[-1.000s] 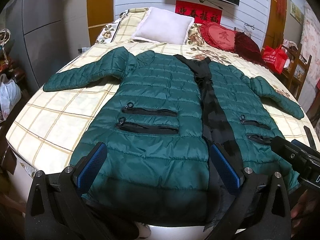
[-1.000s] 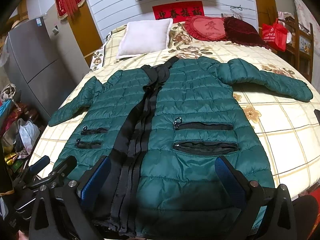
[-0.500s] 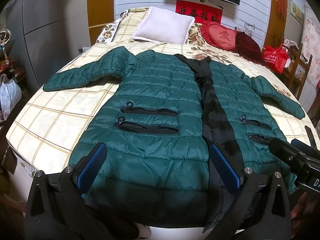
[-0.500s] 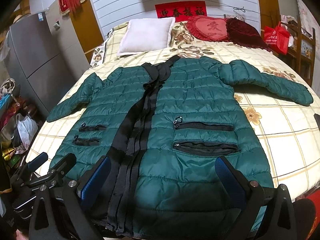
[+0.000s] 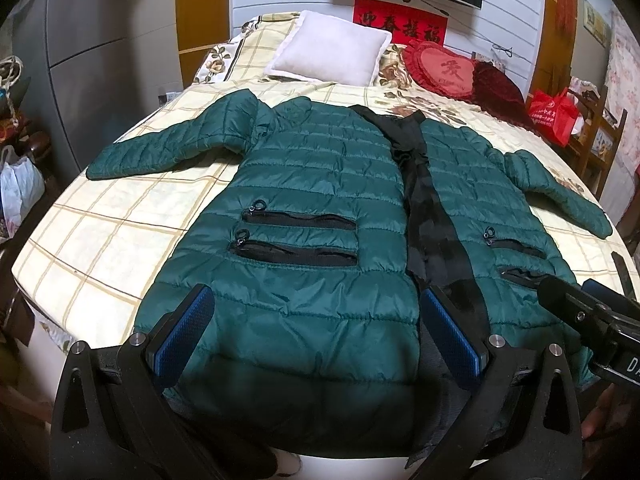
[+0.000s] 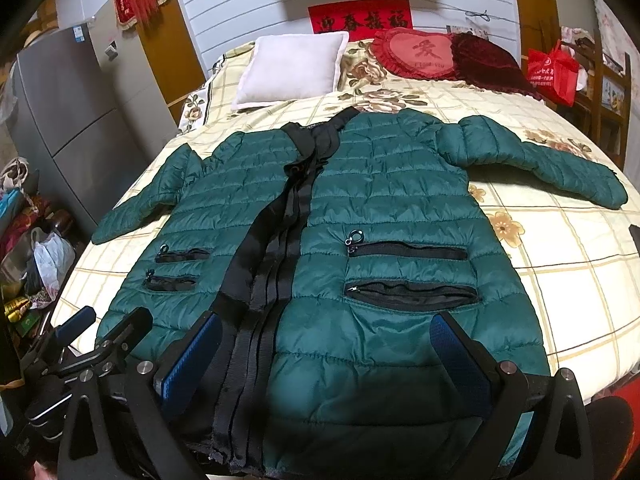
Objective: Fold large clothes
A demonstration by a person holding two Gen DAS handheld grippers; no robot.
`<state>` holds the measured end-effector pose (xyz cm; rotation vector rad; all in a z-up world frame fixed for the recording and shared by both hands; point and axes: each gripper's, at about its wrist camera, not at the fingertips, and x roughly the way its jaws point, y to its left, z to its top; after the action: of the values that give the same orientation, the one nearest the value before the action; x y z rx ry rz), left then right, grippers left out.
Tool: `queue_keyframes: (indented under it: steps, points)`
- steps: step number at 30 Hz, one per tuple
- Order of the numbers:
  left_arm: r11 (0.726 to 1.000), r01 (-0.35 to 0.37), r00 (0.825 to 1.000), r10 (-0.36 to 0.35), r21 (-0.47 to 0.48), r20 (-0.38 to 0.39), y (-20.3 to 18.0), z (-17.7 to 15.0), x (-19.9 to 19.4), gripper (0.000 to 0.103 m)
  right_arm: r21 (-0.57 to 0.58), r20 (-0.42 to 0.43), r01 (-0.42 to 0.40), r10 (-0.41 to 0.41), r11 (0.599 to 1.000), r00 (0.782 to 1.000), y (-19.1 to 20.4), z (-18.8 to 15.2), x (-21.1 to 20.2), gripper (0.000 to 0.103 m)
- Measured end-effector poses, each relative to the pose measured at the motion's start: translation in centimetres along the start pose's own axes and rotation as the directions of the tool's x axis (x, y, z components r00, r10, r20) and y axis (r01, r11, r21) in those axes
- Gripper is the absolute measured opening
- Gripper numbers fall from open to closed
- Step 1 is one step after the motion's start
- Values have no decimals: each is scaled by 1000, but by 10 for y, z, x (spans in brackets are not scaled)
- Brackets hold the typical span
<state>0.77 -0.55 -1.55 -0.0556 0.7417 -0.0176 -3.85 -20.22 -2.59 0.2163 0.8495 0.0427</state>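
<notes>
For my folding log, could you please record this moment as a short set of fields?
garment: green quilted jacket, spread flat, front up, unfolded
surface: checked bedspread
sleeves: both spread outward
front band: black placket runs collar to hem
pockets: two zipped pockets on each side
left tongs: open, at the hem, holding nothing
right tongs: open, at the hem, holding nothing
behind: white pillow, red cushion

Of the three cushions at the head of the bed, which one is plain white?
The square pillow, leftmost of the three. The heart cushion beside it is red with a frilled edge, and the cushion on the far right is dark maroon.
</notes>
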Motion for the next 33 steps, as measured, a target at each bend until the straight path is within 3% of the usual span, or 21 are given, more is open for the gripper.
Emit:
queue_keyframes:
  steps: [26,33]
  points:
    - [1000,-30,999,30,4,-43,-2,2,10,102,-9,-25,12,-12,1000,1000,1,5,12,103]
    - [1000,-31,999,31,1,-44,-3,16,14,102,-3,-30,2,-2,1000,1000,1,18,17,103]
